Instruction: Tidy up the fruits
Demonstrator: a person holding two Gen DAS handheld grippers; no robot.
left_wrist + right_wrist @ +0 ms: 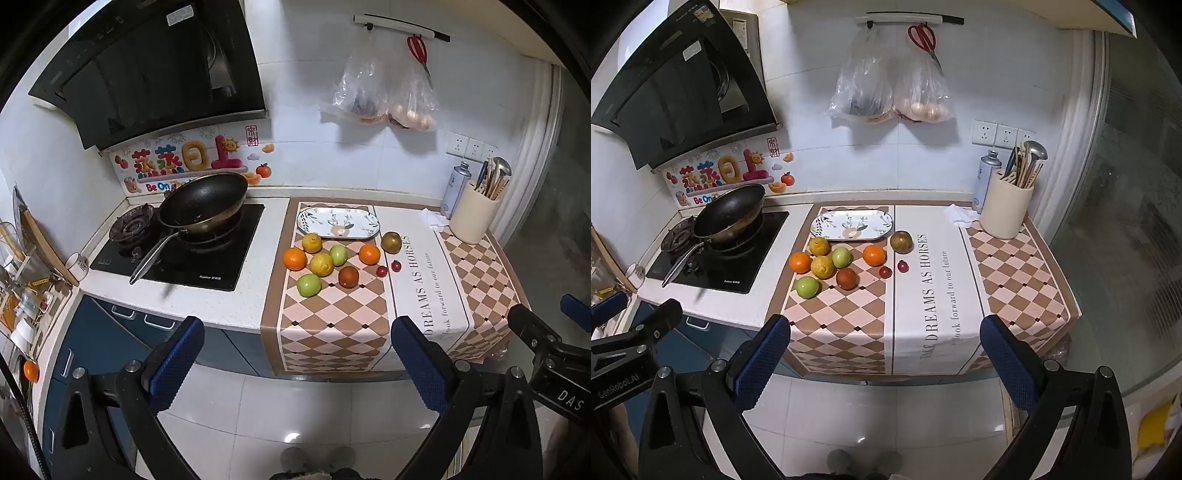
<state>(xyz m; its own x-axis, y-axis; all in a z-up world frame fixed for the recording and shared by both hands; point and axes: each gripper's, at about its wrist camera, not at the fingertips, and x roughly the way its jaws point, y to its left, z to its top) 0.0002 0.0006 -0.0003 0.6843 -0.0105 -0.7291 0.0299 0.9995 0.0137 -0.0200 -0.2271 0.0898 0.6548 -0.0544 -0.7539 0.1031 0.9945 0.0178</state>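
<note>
Several fruits lie on a checkered cloth [332, 317] on the counter: two oranges [294, 259], two yellow lemons [321, 264], two green apples [308, 285], a dark red fruit [348, 276], a brownish fruit [391, 242] and two small red ones [381, 271]. An empty patterned oval plate [338, 222] sits behind them; it also shows in the right wrist view [851, 224]. My left gripper [295, 354] is open and empty, held back over the floor in front of the counter. My right gripper [884, 354] is open and empty, beside it.
A black wok [205, 203] sits on the hob at the left. A cream utensil holder [474, 216] and a spray can [456, 190] stand at the back right. Plastic bags [384, 96] and red scissors hang on the wall. A glass door [1126, 221] is at the right.
</note>
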